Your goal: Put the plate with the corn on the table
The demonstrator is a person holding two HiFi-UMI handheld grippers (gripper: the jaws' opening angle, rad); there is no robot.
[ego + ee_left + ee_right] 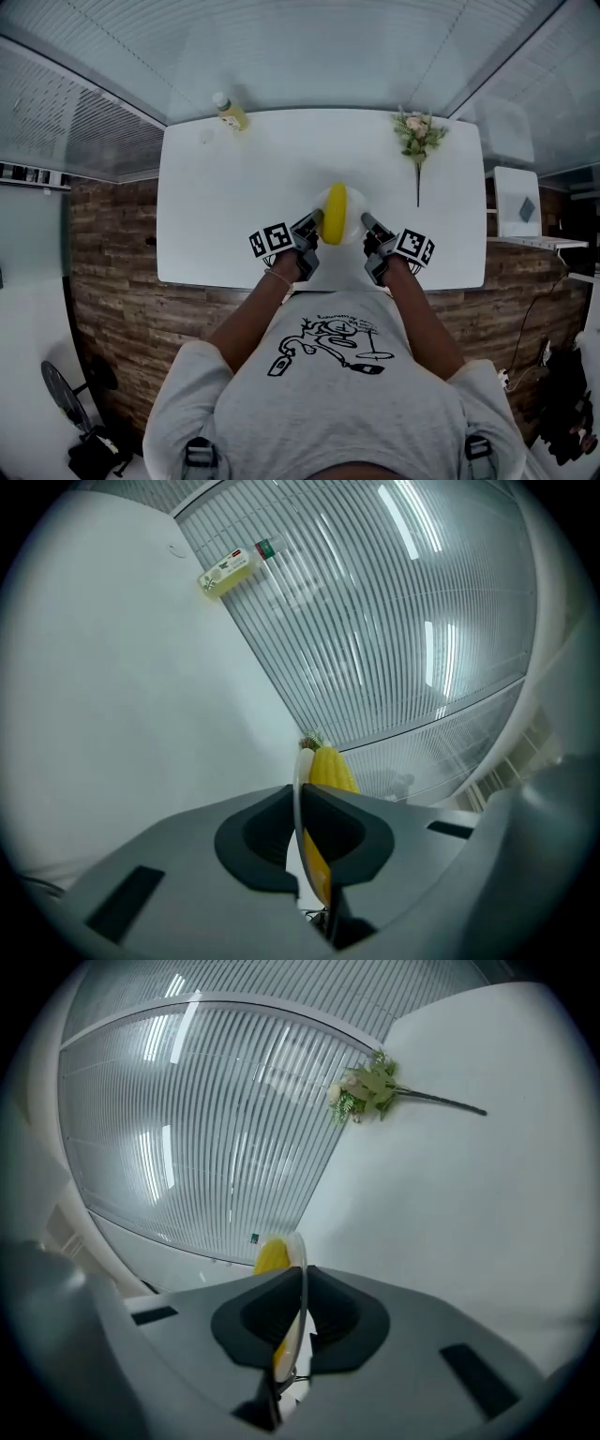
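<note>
A small white plate [353,223] carrying a yellow corn cob [335,214] is held over the near middle of the white table [234,216]. My left gripper [314,223] is shut on the plate's left rim, my right gripper [366,226] shut on its right rim. In the left gripper view the plate's edge [299,789] runs between the dark jaws, with the corn [330,769] just beyond. The right gripper view shows the same: the thin rim [302,1283] is clamped and the corn [271,1256] peeks past it. Whether the plate touches the table I cannot tell.
A bottle of yellow liquid [230,112] stands at the table's far left corner. An artificial flower sprig [418,137] lies at the far right. A white chair [517,202] sits beside the table's right edge. Ribbed translucent wall panels stand behind the table.
</note>
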